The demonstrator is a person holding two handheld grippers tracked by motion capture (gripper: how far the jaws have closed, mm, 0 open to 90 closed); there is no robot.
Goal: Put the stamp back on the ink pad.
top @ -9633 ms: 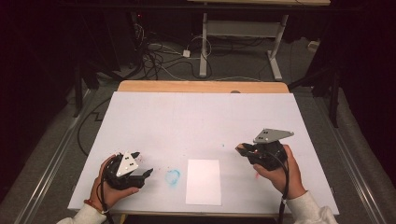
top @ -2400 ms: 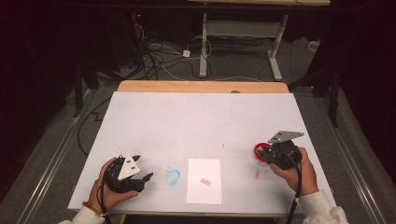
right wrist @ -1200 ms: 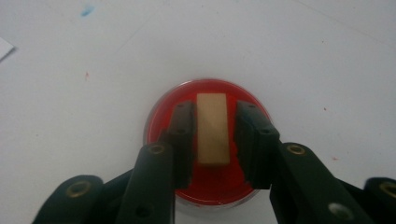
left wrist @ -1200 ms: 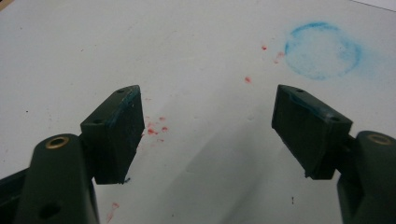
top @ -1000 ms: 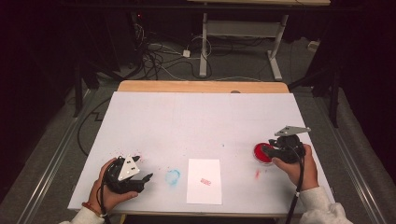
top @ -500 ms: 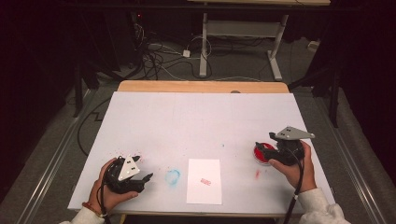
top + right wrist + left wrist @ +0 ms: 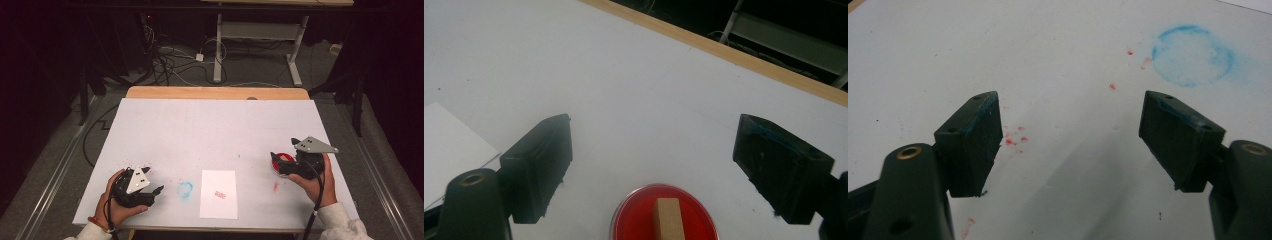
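While the right gripper (image 7: 654,165) has just been opening, fingers apart and clear, the wooden stamp (image 7: 669,219) stands in the red ink pad (image 7: 281,163) near the tabletop's right edge. Light, stiff, probably inky below; grip its bare wooden sides. Left gripper (image 7: 1068,142) fingers apart, empty.

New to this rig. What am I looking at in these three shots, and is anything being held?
No robot here: a person holds a two-jaw gripper in each hand at a table with a white top. The high view looks down from above; the other two views come from cameras riding on each gripper. The left gripper is open over bare table, near a blue ring smudge. The right gripper has just been opening; its jaws stand wide and apart from a wooden stamp standing on a round red ink pad. A white sheet bearing a red stamp mark lies between the hands. Nothing is held.
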